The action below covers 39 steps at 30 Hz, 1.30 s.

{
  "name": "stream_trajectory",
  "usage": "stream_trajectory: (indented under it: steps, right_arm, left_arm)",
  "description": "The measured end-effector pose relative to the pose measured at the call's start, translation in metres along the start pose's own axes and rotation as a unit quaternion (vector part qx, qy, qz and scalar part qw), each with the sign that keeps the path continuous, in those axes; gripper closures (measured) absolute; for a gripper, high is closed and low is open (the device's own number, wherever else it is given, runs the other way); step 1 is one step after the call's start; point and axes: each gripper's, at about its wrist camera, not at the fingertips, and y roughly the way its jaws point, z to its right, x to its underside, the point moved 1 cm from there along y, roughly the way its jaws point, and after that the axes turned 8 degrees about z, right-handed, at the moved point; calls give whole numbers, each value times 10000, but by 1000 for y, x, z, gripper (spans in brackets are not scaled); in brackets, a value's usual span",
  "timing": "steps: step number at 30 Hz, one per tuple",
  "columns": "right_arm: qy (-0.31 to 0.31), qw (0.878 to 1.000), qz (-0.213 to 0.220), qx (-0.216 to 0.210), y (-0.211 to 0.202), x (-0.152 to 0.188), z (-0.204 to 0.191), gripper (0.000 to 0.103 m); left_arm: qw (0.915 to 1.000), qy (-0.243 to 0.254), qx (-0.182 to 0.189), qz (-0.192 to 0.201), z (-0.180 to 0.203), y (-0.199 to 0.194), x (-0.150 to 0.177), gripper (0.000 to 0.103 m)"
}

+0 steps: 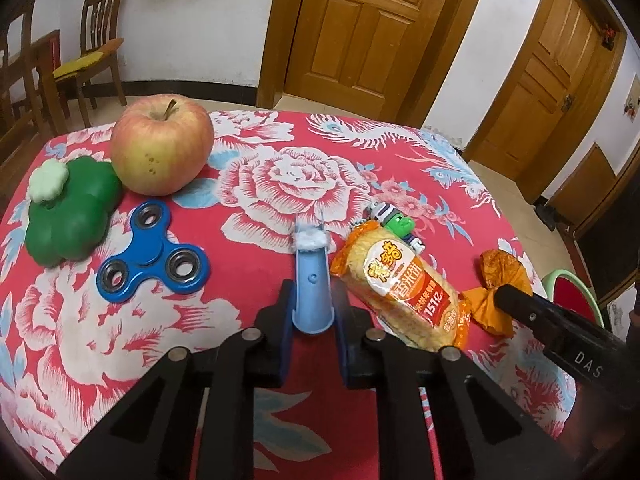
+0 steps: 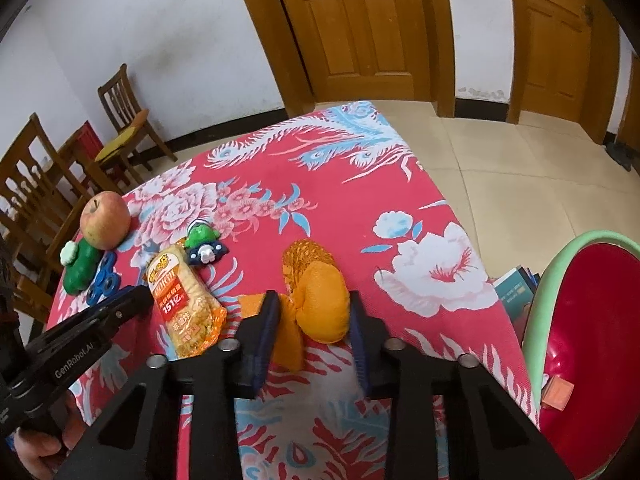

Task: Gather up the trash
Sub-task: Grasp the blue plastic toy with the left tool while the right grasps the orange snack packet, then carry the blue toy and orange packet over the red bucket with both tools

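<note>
1. Two grippers are working over the red floral tablecloth (image 1: 360, 136).
2. The right gripper (image 2: 312, 320), lower centre of the frame, is clenching the crumpled orange wrapper (image 2: 320, 300) directly ahead between its jaws.
3. The left gripper (image 1: 314, 312), lower centre, is pinching the blue clip (image 1: 312, 280), its length pointing away.

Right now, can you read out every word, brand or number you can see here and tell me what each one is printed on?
"151亿": on the snack pack, red band.
"GenRobot.AI": on the left claw's arm, right wrist view.
"DAS": on the right claw's arm, left wrist view; cut off by the frame.
Large Chinese characters on the snack pack: too blurred to read surely.
Book covers beside the table: too small to read.
</note>
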Motion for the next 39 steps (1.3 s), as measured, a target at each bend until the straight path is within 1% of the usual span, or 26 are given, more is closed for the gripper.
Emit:
stream_trajectory:
  steps: [2,4,16,21,29,39]
  right_arm:
    - [-55,9999,103,6,-6,0,-2,84]
    - [-74,9998,180,-9,-12,-1,-2,85]
    - [9,9986,518,-118,-54,1,-7,86]
    - [18,9978,649,-124,-75,6,-6,86]
    - [196,9960,869,-116,-107,13,3,86]
    - [458,9922,1160,0,-146,23,23,86]
  left_arm:
    - [10000,-65,23,11,-2,-3,0,86]
    - [10000,-83,21,45,-2,-7,1,86]
    - [9993,-120,214,297,5,-48,1,86]
    - [9988,-133,330,323,13,-63,5,86]
    - [9979,23,511,404,33,-87,12,86]
    - [9953,287,739,548,63,-113,17,86]
